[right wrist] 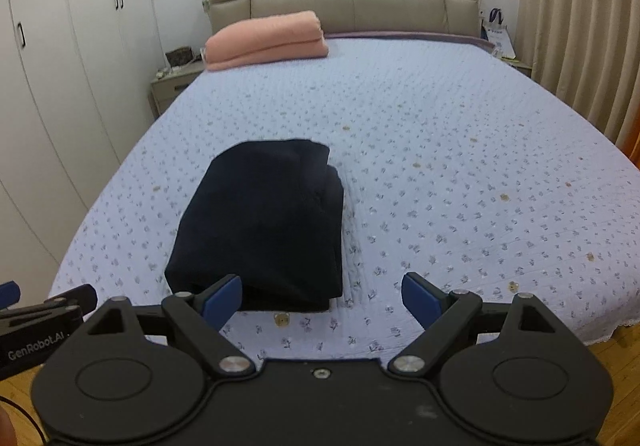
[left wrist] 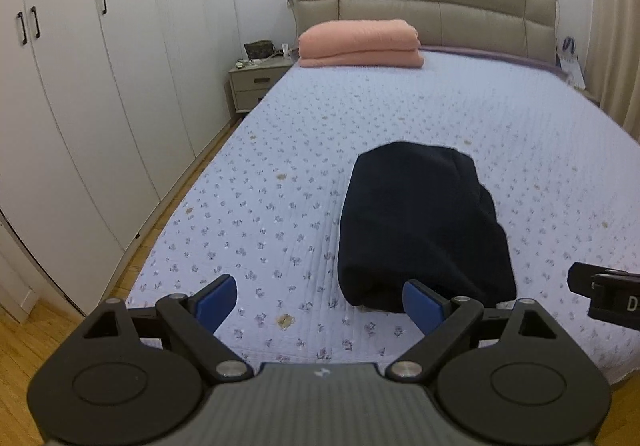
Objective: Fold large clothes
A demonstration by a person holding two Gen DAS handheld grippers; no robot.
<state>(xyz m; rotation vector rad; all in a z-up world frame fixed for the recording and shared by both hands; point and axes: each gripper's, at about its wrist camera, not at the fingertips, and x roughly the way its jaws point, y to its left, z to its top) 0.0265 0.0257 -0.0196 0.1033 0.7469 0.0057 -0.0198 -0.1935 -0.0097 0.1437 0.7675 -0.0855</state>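
A dark navy garment (left wrist: pixel 420 226) lies folded into a thick rectangle on the bed's pale blue flowered cover (left wrist: pixel 280 166), near the foot edge. It also shows in the right wrist view (right wrist: pixel 264 222). My left gripper (left wrist: pixel 320 304) is open and empty, held above the foot edge just left of the garment. My right gripper (right wrist: pixel 322 298) is open and empty, held above the foot edge just right of the garment. Both hold nothing.
A folded pink blanket (left wrist: pixel 360 44) lies by the beige headboard (left wrist: pixel 440 2). White wardrobes (left wrist: pixel 100 86) line the left wall. A nightstand (left wrist: pixel 256 82) stands at the bed's far left. Curtains (right wrist: pixel 580 26) hang on the right. Wooden floor (left wrist: pixel 24 334) surrounds the bed.
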